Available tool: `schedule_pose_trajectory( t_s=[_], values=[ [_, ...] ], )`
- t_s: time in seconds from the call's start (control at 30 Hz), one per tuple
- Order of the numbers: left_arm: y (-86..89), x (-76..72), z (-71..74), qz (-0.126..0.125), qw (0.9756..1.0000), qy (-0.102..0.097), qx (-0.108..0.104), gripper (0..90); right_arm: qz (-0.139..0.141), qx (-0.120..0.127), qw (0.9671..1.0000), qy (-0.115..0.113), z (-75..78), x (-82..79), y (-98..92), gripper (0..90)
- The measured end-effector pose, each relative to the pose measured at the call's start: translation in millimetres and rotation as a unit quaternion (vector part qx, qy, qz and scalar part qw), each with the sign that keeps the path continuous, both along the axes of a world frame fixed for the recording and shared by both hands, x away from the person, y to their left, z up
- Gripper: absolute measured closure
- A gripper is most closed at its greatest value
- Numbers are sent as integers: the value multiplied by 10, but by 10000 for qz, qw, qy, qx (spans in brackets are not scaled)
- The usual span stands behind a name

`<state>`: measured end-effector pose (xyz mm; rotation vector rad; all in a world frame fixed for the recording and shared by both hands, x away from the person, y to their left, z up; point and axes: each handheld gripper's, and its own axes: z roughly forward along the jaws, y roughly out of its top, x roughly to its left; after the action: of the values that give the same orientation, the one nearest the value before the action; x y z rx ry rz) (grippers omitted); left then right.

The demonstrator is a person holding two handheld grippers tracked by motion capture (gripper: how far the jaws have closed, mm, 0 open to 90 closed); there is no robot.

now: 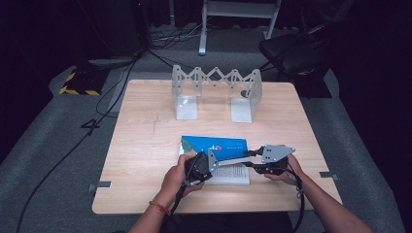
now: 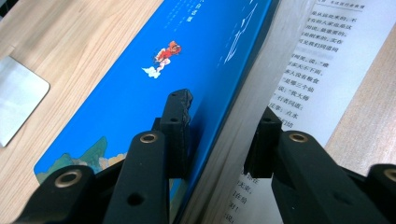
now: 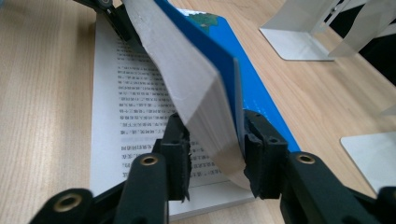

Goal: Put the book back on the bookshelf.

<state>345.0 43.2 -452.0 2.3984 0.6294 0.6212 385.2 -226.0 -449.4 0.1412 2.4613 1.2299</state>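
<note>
A: High view first. Where is the book [image 1: 216,145]?

B: It lies open on the counter [image 1: 145,141], near the near edge, about midway between the two side edges. The blue cover and a thick stack of pages are lifted off the printed page below.

A: And the claws?

B: The left claw [image 1: 210,162] is at the book's left end, the right claw [image 1: 252,159] at its right end. Both reach in toward the lifted stack. From up here I cannot tell how tight they are.

A: Anything else on the counter?

B: A white folding rack [image 1: 216,92] stands by the far edge, well apart from the book.

A: Left gripper view?

B: The left claw [image 2: 224,135] straddles the lifted stack: one jaw lies on the blue cover [image 2: 154,88], the other against the page edges [image 2: 261,88]. It is pinching cover and pages together. The printed page [image 2: 341,60] lies beneath.

A: Right gripper view?

B: The right claw [image 3: 215,158] pinches the same stack at its corner, one jaw on the paper side, one on the cover side. The stack stands tilted above the flat page [image 3: 126,116]. The rack's feet [image 3: 299,37] show toward the far edge.
</note>
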Motion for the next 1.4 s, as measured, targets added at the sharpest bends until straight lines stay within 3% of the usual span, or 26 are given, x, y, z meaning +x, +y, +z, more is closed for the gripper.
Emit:
schedule_pose_trajectory(
  t_s=[0.07, 0.13, 0.17, 0.3, 0.37, 0.43, 0.53, 0.67, 0.73, 0.77, 0.8, 0.83, 0.93, 1.03, 1.13, 1.17, 1.2, 1.27, 1.33, 1.4],
  values=[
    [11, 6, 18, 85, 9999, 82, -124, 637, -54, -144, 9997, -207, 56, -58, 48, 679],
    [8, 2, 22, 108, 9998, 68, -142, 578, -34, -116, 9998, -185, 79, -67, 55, 690],
    [-27, -9, 12, 124, 9999, -33, -15, 569, -10, -55, 9999, -109, 132, -95, 72, 713],
    [-77, -3, -2, 161, 9996, -173, 168, 544, -27, -51, 10000, -66, 183, -136, 75, 735],
    [-93, 10, -10, 128, 9997, -165, 114, 521, -73, -55, 9999, -108, 199, -164, 73, 739],
    [-118, 12, -1, 54, 9998, -196, 48, 563, -95, -105, 9998, -128, 212, -188, 83, 738],
    [-144, 1, 13, -75, 9996, -270, -18, 629, -72, 28, 10000, -32, 243, -189, 73, 734],
    [-110, -11, -15, -188, 9988, -428, -119, 673, -91, 62, 9999, -110, 256, -201, 77, 683],
    [-71, -24, -51, -205, 9979, -531, -320, 692, -70, 97, 9999, -89, 262, -194, 69, 635],
    [-71, -24, -51, -205, 9979, -531, -320, 696, -73, 303, 9995, 44, 274, -173, 33, 582],
    [-60, -13, -52, -215, 9979, -484, -377, 696, -73, 303, 9995, 44, 274, -173, 33, 582],
    [-54, -12, -48, -226, 9976, -514, -396, 699, -105, 475, 9988, 90, 291, -147, -19, 487],
    [-17, -1, -33, -248, 9967, -563, -535, 709, -316, 643, 9974, 95, 309, -56, -185, 395],
    [26, 2, -4, -225, 9957, -573, -693, 713, -730, 735, 9946, 118, 254, 62, -366, 406],
    [74, 8, 34, -209, 9943, -598, -856, 717, -1245, 854, 9871, 532, 132, 275, -577, 384],
    [89, 8, 44, -195, 9939, -586, -908, 718, -1441, 738, 9840, 740, 69, 366, -621, 378],
    [108, 17, 56, -208, 9935, -583, -957, 718, -1528, 638, 9836, 719, 24, 405, -635, 378],
    [123, 18, 65, -202, 9929, -602, -1001, 719, -1564, 542, 9818, 932, -57, 465, -627, 369],
    [159, 26, 92, -160, 9914, -570, -1163, 720, -1589, 439, 9813, 990, -116, 490, -592, 364],
    [189, 22, 111, -152, 9905, -602, -1224, 721, -1543, 88, 9832, 966, -229, 513, -517, 365]
  ],
)
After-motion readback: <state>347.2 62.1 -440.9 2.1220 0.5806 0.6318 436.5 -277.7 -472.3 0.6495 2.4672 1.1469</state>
